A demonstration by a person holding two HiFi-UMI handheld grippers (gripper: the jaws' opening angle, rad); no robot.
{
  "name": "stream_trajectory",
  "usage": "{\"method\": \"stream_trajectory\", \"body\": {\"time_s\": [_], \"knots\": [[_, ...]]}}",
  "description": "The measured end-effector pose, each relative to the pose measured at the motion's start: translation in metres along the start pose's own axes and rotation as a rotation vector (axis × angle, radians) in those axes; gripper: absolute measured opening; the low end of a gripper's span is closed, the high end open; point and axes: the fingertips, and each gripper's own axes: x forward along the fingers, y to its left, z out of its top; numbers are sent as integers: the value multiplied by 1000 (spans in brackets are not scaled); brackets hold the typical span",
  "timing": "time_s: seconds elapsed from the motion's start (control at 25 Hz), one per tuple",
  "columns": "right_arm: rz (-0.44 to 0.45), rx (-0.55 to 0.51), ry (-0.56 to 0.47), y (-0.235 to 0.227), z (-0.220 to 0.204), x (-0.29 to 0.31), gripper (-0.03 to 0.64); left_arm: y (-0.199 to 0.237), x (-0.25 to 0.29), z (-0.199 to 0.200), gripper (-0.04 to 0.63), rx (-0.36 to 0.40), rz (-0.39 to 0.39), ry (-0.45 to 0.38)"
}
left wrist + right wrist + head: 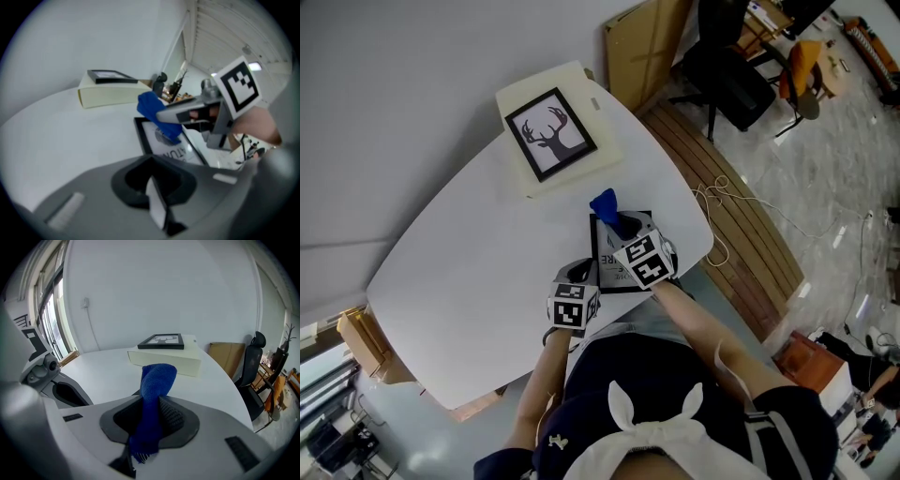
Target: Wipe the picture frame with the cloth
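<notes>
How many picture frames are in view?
2. One black frame with a deer print lies on the cream box, far side; another black frame lies flat at the near edge, below the blue cloth.

The cloth clamped in the right gripper was soft, matt blue pile, fuzzy at its edges, against a dark ribbed pad set in smooth matt plastic. Beneath its tip, the picture frame had a black rim and a glossy pane, on a smooth white table of faint sheen.

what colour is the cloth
Blue. The cloth shows best in the right gripper view, held by the right gripper.
</notes>
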Motion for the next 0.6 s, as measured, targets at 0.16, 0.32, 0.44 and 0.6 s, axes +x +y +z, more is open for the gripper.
{"method": "stream_trajectory", "body": {"time_s": [0.16,0.32,0.44,0.6], "knots": [[-4,-28,26,0,-1,4,84,-1,3,-1,3,10,2,10],[-10,-43,38,0,-3,9,84,0,5,-1,3,13,0,19],[-15,-38,38,-2,-4,11,84,-1,5,-1,3,14,-22,19],[-12,-36,32,-1,-2,14,84,-1,7,-1,4,29,-70,30]]}}
